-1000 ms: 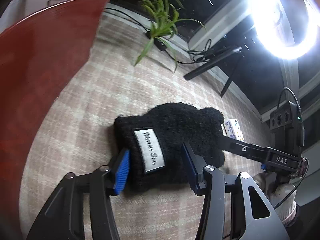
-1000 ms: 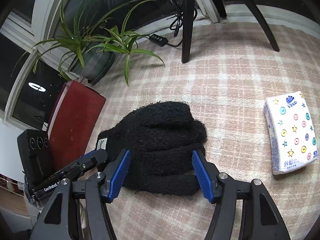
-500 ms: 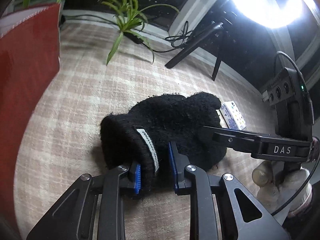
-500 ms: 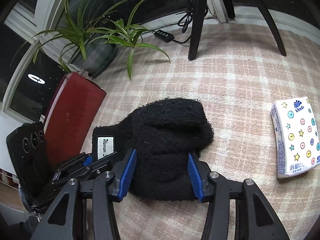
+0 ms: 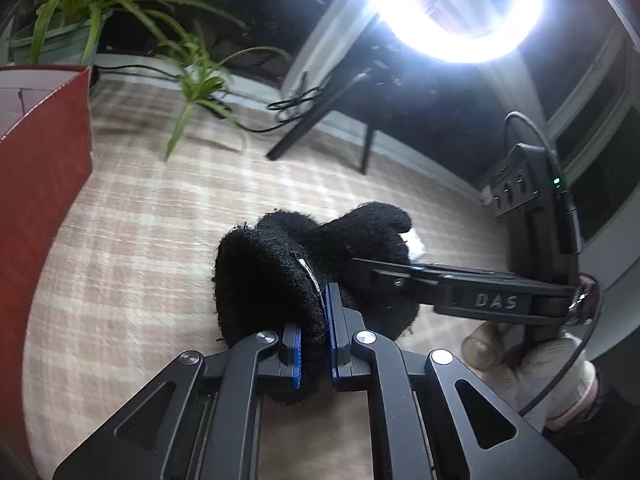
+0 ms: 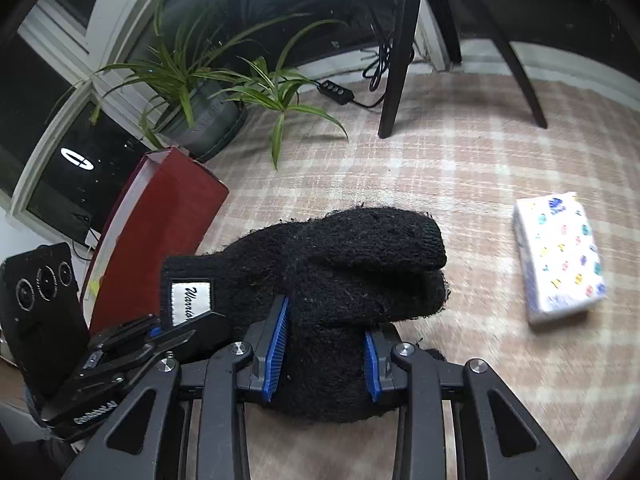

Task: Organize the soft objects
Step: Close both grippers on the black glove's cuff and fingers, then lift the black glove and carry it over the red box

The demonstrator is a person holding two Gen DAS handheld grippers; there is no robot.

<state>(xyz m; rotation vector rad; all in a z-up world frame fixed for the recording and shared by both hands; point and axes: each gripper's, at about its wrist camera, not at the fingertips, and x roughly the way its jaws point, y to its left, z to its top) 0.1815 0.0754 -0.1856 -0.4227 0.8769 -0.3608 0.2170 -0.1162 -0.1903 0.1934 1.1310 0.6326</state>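
Left gripper point(image 5: 313, 344) has just been closing and now pinches the labelled cuff of the black knitted woollen glove point(image 6: 340, 264), which lies over the beige checked carpet point(image 6: 460, 168), partly raised. Right gripper point(image 6: 324, 356) has likewise been closing; its blue pads press the glove's bunched finger end.

Risks, as judged: loose knit may slip from either pinch; pulling the ends apart could stretch it; the tall red box point(image 6: 160, 220) stands near on the left.

The white patterned tissue pack point(image 6: 560, 256) lies apart at right, blurred. Whether the glove is one or a pair, and whether it still touches the carpet, cannot be told.
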